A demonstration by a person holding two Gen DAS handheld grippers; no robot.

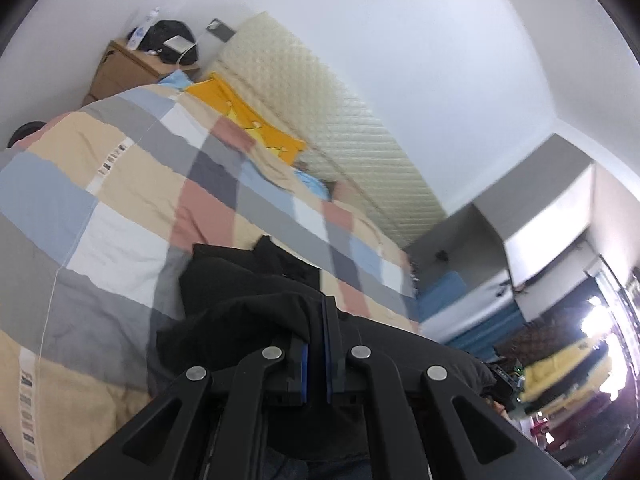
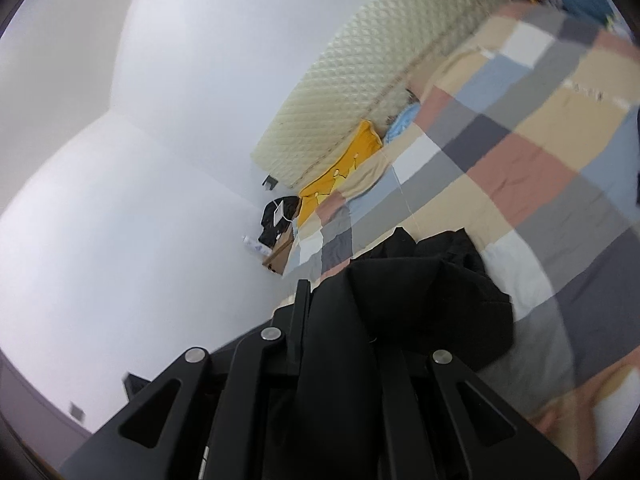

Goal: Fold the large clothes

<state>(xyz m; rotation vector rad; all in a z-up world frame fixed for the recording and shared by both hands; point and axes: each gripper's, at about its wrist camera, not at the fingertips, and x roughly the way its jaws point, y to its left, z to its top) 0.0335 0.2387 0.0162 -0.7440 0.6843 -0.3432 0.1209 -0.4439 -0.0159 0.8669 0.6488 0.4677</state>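
Note:
A large black garment (image 1: 248, 292) is bunched over a bed with a checked quilt (image 1: 120, 168). My left gripper (image 1: 316, 312) is shut on a fold of this black cloth, which drapes over its left finger and hangs below. In the right wrist view the same black garment (image 2: 420, 300) covers the right finger of my right gripper (image 2: 316, 296), which is shut on it; only the left finger (image 2: 302, 300) shows. The cloth hangs lifted off the quilt (image 2: 520, 152) in both views.
A yellow pillow (image 1: 248, 116) and a quilted cream headboard (image 1: 320, 92) lie at the far side of the bed. A wooden nightstand (image 1: 128, 68) with a black bag stands by the white wall. Shelves and clutter (image 1: 560, 360) fill the right.

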